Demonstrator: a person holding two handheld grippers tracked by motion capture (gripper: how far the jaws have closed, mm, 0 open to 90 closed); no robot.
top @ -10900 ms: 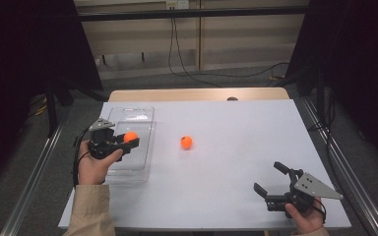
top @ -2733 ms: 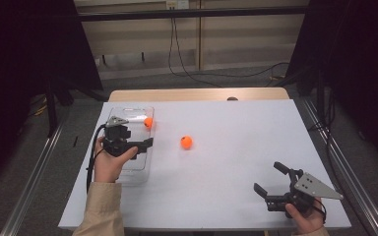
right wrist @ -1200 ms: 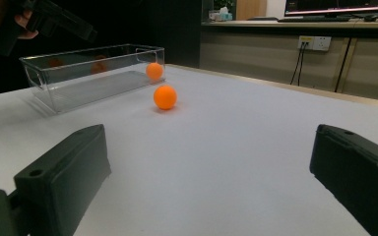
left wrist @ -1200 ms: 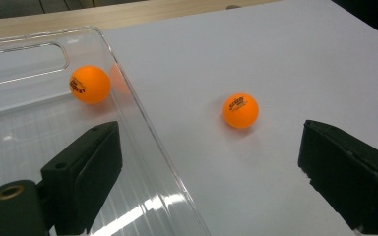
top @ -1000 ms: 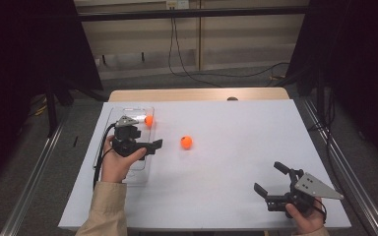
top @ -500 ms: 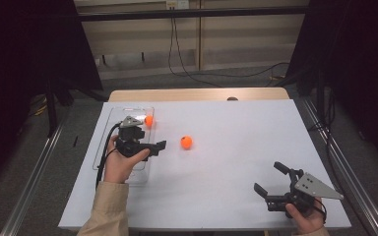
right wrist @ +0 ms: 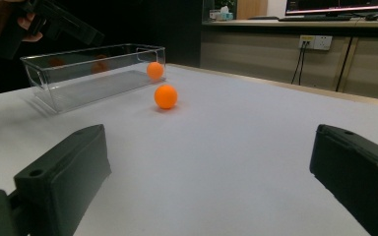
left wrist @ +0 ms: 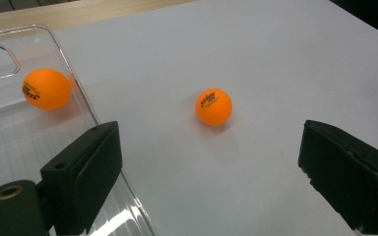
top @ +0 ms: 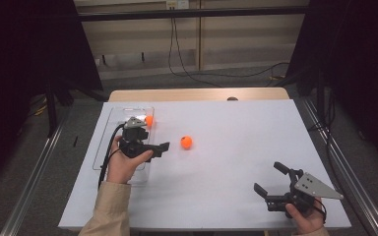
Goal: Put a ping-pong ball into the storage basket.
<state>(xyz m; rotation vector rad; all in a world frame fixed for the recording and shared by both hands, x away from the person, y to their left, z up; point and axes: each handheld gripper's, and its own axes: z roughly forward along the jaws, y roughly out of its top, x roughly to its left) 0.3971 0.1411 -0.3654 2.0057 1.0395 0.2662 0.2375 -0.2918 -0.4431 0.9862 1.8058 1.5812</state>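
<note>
Left gripper [top: 163,146] is held above the right edge of the clear tray [top: 104,147], over the left part of the white table [top: 236,147], jaws pointing right toward the loose orange ball [top: 186,142]. Its jaws are spread wide with nothing between them; in the left gripper view the ball [left wrist: 214,106] sits on the bare table ahead, roughly centred between the two black jaws but well short of them, not touched. That ball lies just right of the tray, near the middle of the table, a bit toward the left side. A second orange ball [top: 149,120] rests inside the tray at its far right corner, close against the tray wall; in the left gripper view it [left wrist: 46,88] is seen through the clear plastic. The hand [top: 125,164] holding the left gripper comes in from the near edge in a tan sleeve [top: 109,211], with a black cable [top: 107,160] looping down beside it. Right gripper [top: 269,185] is at the near right corner of the table, low by the surface, well apart from both balls, jaws spread and empty, aimed toward the far left. In the right gripper view the loose ball [right wrist: 166,96] stands in front of the tray [right wrist: 78,78], with bare table between it and the jaws.
</note>
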